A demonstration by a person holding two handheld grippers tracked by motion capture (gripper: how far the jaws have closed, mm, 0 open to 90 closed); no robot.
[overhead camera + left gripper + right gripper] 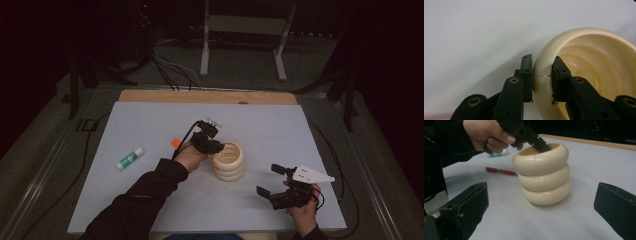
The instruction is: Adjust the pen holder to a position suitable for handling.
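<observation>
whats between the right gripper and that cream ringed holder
Nothing: in the right gripper view, bare white table sheet runs from the open right gripper to the cream holder. The high view shows the same gap.

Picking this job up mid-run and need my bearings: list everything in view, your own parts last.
holder: 1, cream, three stacked rings, upright at mat centre
glue stick: 1, white and green, lying on mat left of holder
pen: 1, red, lying on mat past the holder in the right gripper view
mat: 1, pale grey, covers the table
table: 1, wood, edge showing at far side
stand: 1, white, on floor beyond table
left gripper: 1, black, shut on holder rim, one jaw inside, one outside
right gripper: 1, black, open, right of holder, touching nothing
</observation>
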